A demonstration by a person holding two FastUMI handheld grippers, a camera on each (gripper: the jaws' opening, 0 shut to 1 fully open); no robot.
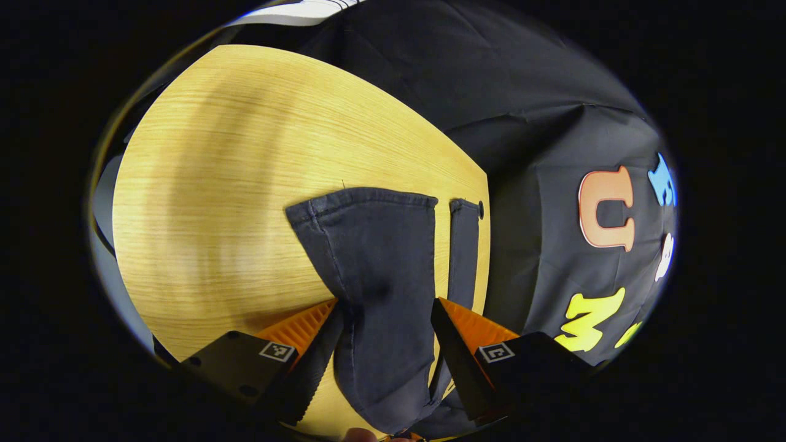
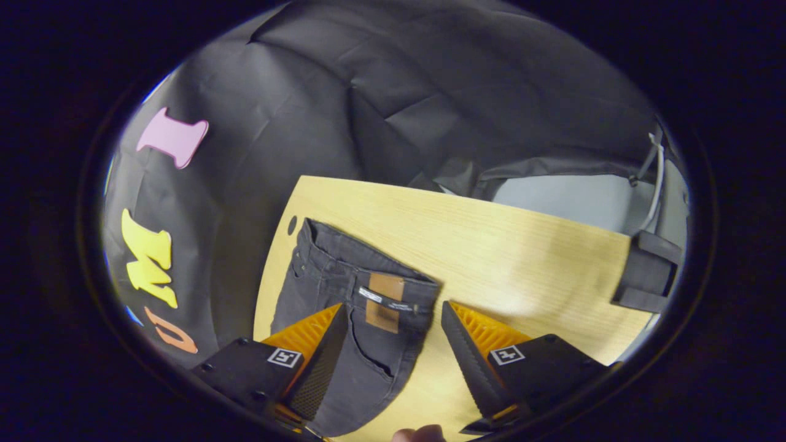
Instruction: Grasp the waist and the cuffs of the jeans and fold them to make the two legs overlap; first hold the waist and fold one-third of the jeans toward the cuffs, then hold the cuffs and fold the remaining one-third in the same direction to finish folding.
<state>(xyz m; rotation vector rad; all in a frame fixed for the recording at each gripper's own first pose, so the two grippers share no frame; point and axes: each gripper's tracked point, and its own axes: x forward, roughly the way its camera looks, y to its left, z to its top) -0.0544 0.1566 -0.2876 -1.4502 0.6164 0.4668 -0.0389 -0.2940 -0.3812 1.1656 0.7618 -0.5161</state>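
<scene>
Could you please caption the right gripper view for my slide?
Open right gripper above the waist of dark jeans on a wooden table.

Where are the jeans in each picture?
Left gripper view: the jeans lie in the lower middle on the table, cuffs at the top, one leg running down between the open left gripper.
Right gripper view: the jeans lie lower left of middle, waist with its patch between the open right gripper.
Shared landmark: the small dark hole in the table beside the jeans.
</scene>
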